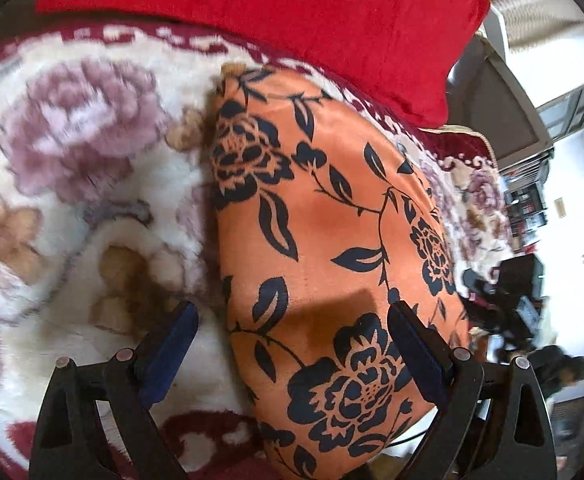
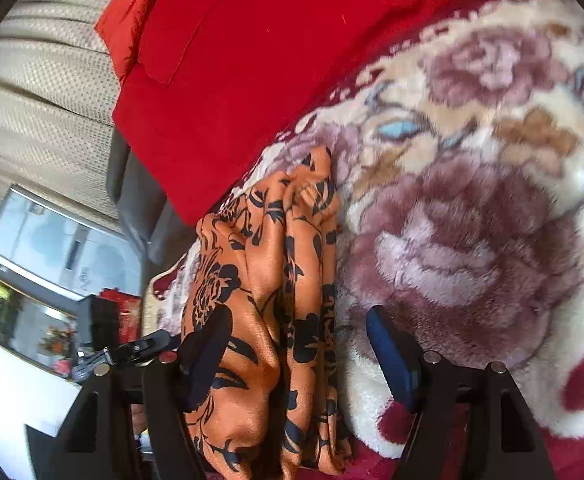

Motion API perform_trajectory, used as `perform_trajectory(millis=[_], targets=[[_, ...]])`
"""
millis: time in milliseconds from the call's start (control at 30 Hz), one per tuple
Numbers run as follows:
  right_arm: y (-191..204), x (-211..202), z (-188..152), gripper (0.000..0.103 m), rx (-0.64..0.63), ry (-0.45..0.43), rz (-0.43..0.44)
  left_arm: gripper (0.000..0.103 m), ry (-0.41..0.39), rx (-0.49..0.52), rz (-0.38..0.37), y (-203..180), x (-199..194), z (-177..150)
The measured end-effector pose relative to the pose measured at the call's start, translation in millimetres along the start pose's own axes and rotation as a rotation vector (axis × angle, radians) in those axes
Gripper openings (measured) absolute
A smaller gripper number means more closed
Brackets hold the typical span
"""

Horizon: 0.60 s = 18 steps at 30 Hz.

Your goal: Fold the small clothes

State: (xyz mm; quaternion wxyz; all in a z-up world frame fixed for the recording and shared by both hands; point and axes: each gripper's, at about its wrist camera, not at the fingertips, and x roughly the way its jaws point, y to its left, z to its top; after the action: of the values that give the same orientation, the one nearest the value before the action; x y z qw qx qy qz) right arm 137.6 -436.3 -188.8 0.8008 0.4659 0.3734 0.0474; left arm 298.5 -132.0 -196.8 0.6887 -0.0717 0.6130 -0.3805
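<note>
An orange cloth with black flower print [image 1: 332, 232] lies folded flat on a fluffy floral blanket [image 1: 71, 140]. My left gripper [image 1: 292, 332] is open, its blue-padded fingers [image 1: 171, 344] straddling the cloth's near left edge just above it. In the right wrist view the same cloth [image 2: 267, 280] shows its bunched folded edge. My right gripper [image 2: 296, 340] is open, its fingers either side of that edge; whether they touch the cloth I cannot tell.
A red cushion [image 1: 271, 12] lies at the blanket's far side, also in the right wrist view [image 2: 251, 60]. Beyond the bed edge are a beige curtain [image 2: 43, 100], a window and dark clutter [image 1: 520, 300].
</note>
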Motion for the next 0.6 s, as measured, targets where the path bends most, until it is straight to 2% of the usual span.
perform_trajectory(millis=[233,367,467,533,600], targets=[[-9,11,2,0.078,0.021,0.037,0.079,0.096,0.077,-0.01,-0.068,6,21,-2],[-6,19,4,0.079,0.007,0.069,0.117,0.096,0.092,0.009,-0.1,4,26,-2],[2,34,4,0.079,-0.013,0.124,0.164,0.096,0.092,0.007,-0.117,2,28,0],[7,44,4,0.079,-0.026,0.14,0.17,0.096,0.096,0.011,-0.163,-2,31,2],[14,55,4,0.079,-0.041,0.154,0.184,0.096,0.093,0.018,-0.149,-4,31,3]])
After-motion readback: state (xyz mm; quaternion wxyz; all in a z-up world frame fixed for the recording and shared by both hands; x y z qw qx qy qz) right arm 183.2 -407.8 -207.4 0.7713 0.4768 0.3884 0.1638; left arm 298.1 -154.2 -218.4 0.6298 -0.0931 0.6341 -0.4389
